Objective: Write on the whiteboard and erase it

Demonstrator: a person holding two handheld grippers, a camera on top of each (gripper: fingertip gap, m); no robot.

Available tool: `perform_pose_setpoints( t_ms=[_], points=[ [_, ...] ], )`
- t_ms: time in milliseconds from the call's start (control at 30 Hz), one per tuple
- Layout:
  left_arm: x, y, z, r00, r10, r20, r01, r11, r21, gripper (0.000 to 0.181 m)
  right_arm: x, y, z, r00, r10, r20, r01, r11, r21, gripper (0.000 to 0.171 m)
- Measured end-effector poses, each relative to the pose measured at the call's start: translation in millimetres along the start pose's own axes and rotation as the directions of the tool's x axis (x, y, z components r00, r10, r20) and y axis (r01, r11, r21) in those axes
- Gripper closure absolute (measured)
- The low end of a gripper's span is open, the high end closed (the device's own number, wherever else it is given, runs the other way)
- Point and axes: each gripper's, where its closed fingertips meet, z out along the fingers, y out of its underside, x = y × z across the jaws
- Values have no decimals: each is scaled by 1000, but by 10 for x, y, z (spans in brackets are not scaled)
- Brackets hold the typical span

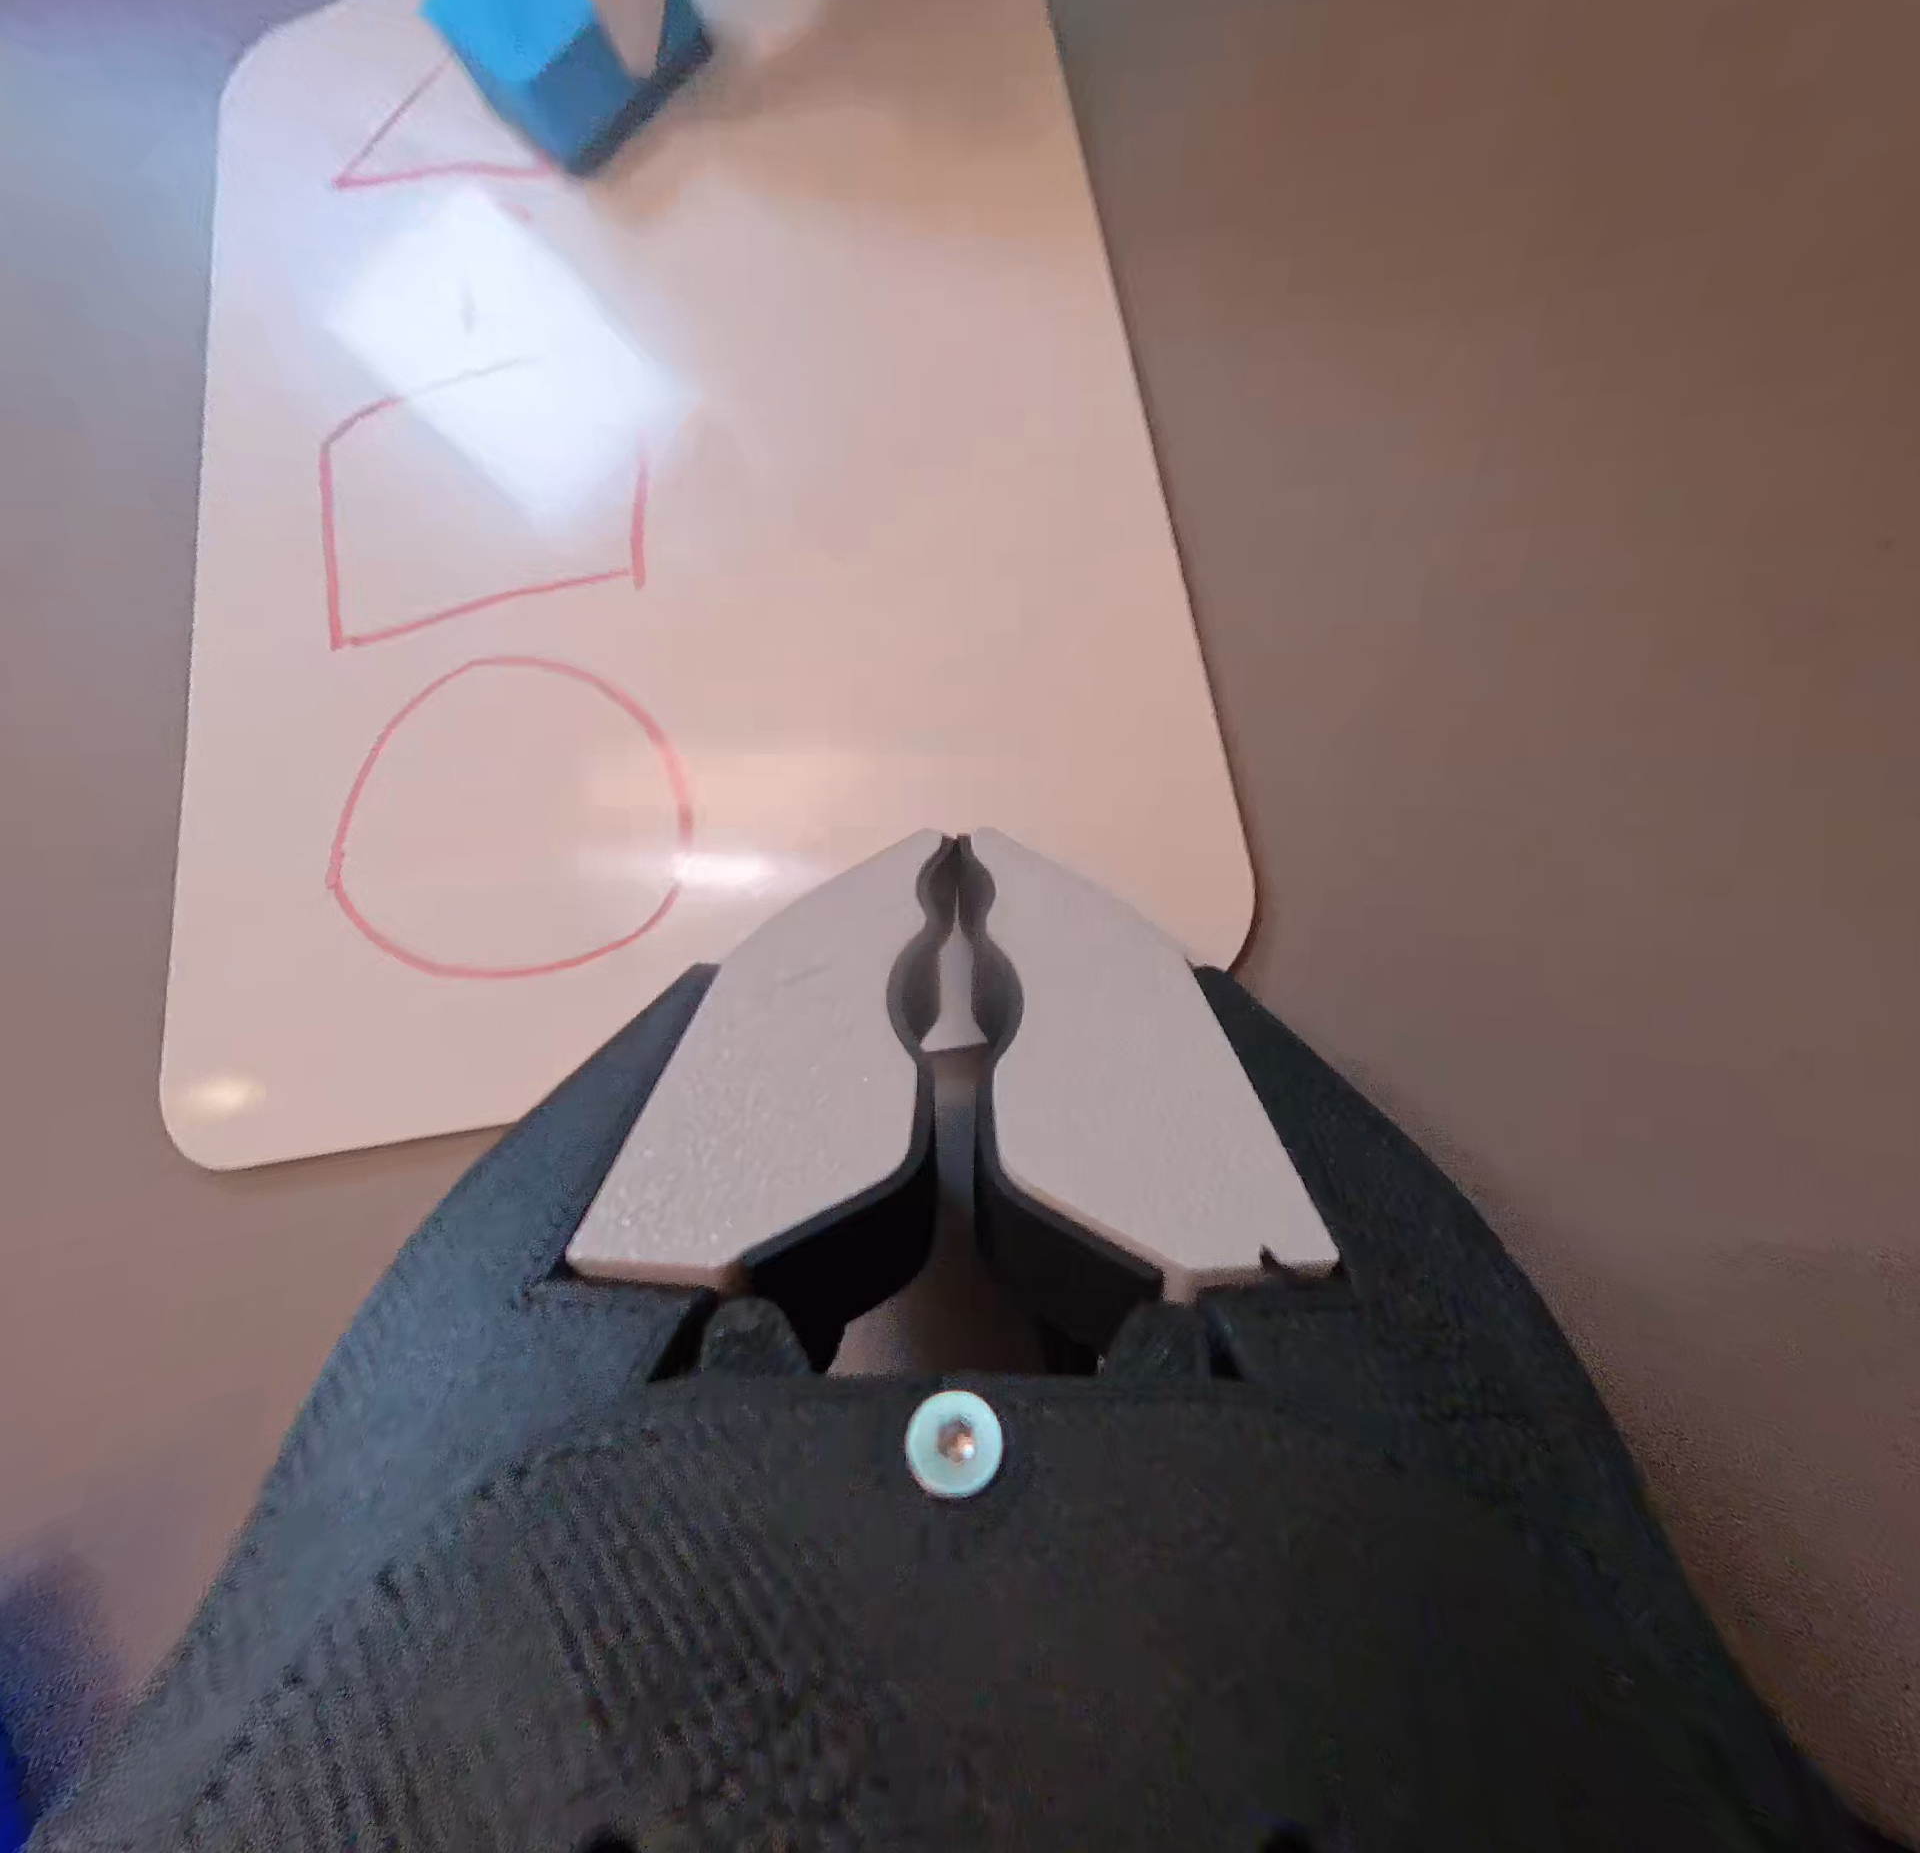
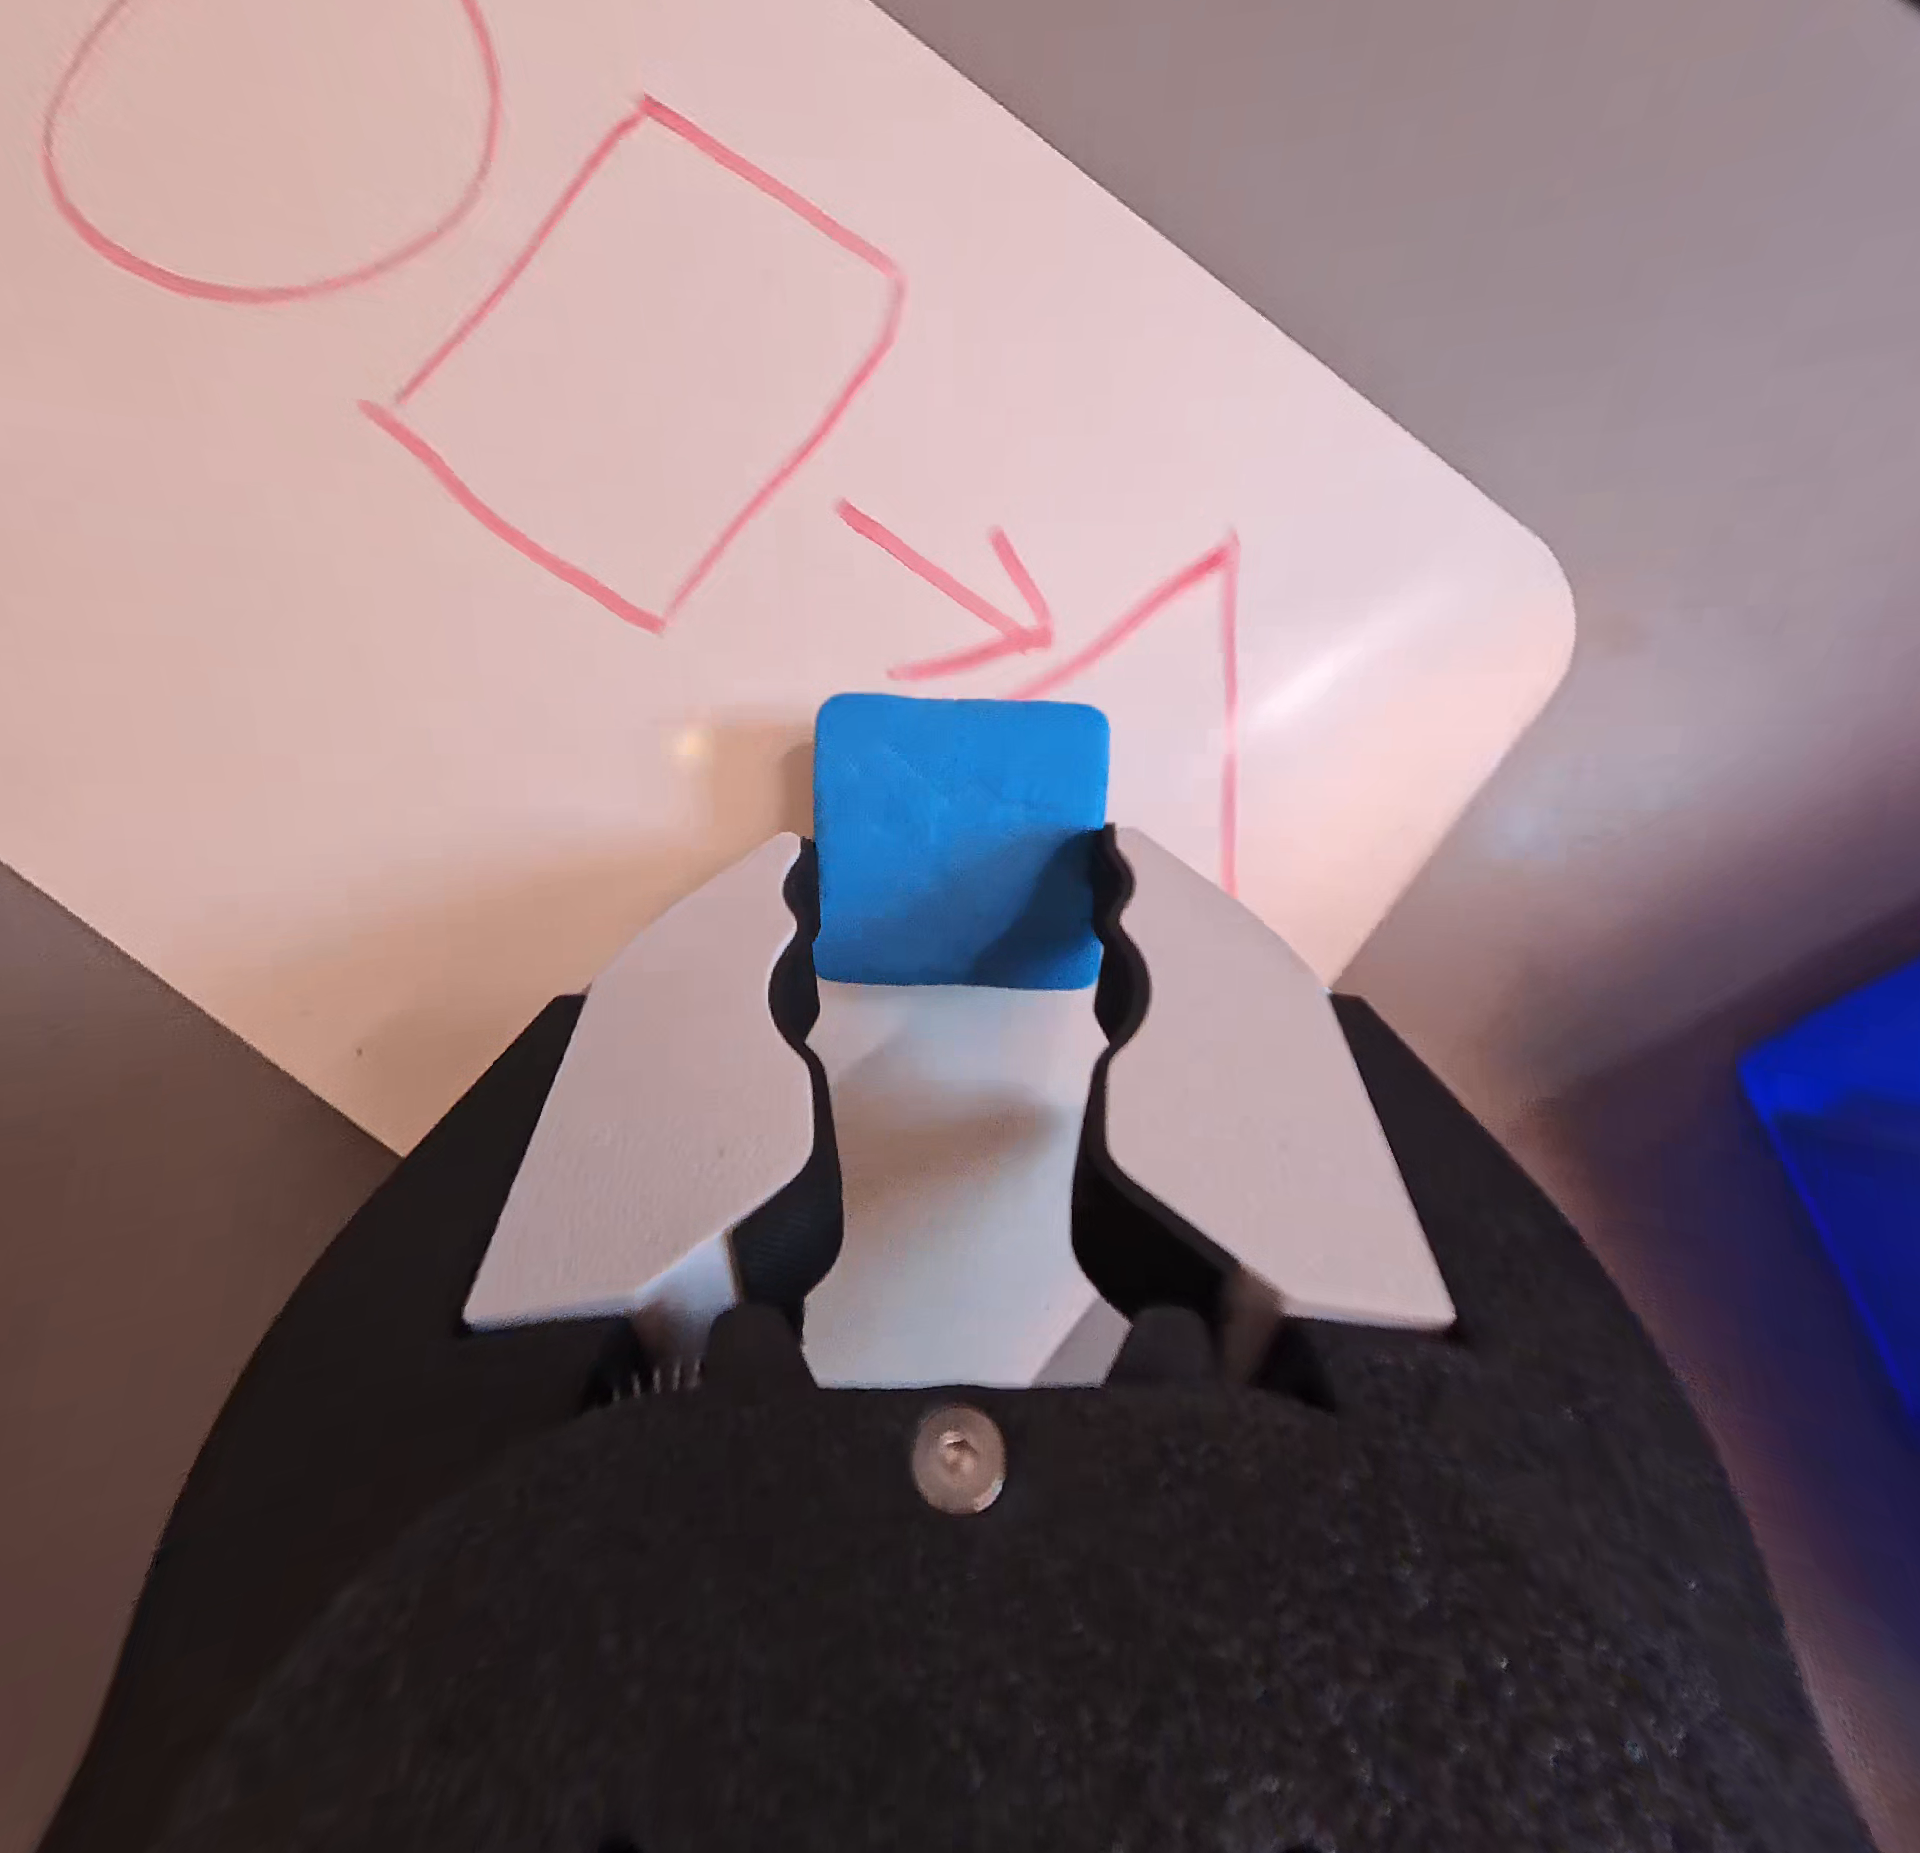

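Right gripper (image 2: 954, 904) jaws pinching blue eraser (image 2: 956, 837), pressing it onto whiteboard (image 2: 312, 660) beside red triangle (image 2: 1195, 640), likely starting erasing. Left gripper (image 1: 961, 847) jaws pressed together, empty, hovering at board's near edge, circle (image 1: 509, 816) just ahead.

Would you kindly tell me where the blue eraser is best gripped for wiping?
Grip the blue eraser across its two flat opposite sides, from above, as the right tongs do now: the parallel faces suit the fingers, leaving the underside free on the whiteboard.
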Motion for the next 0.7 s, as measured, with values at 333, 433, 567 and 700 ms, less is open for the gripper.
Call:
perform_pose_setpoints(
  t_ms=[333,433,567,700],
  points=[
    [128,-45,24,999,10,-41,-10,1000,0,181,230,-9,22,1000,28,4,-28,994,-106,120],
    [128,-60,41,998,8,-62,-8,1000,-2,181,-129,-220,143,993,-109,45,114,986,-121,120],
    [177,-82,50,997,24,-69,-24,1000,2,181,519,-418,289,998,46,-46,-49,997,-67,120],
    [188,-70,34,997,17,-75,-17,1000,0,181,497,-88,89,998,56,-37,-61,988,-140,121]
  ],
)
